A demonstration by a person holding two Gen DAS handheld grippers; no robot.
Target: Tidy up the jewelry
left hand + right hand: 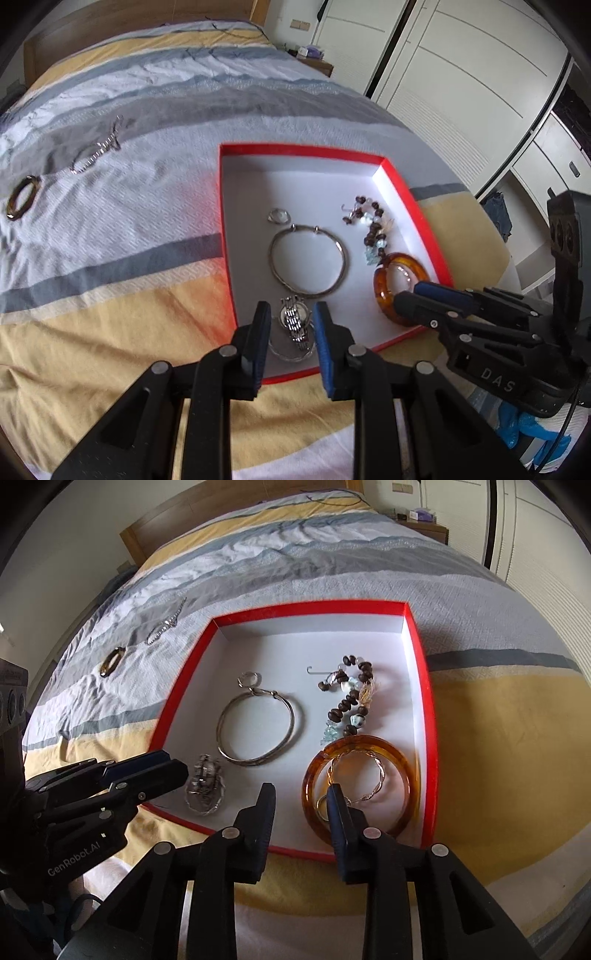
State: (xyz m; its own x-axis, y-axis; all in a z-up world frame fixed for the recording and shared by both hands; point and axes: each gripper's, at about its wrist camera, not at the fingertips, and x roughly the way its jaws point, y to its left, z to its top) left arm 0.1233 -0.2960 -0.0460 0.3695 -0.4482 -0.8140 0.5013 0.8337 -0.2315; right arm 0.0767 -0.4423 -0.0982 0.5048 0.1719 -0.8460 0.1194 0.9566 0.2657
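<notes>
A red box (406,195) (181,701) with a white floor lies on the bed. In it are a silver watch (295,325) (207,784), a silver bangle (308,291) (284,746), a small ring (279,216) (250,679), a bead bracelet (371,225) (351,701) and an amber bangle (384,291) (314,775) with a thin twisted bangle (378,775) inside it. My left gripper (290,317) (162,768) is open just above the watch. My right gripper (301,801) (410,291) is open and empty over the box's near edge, its right finger over the amber bangle.
On the striped bedspread left of the box lie a brown ring-shaped bangle (22,197) (112,661) and a silver chain (98,151) (166,626). White wardrobes (461,74) stand to the right, a wooden headboard (207,513) and a bedside table (424,524) at the far end.
</notes>
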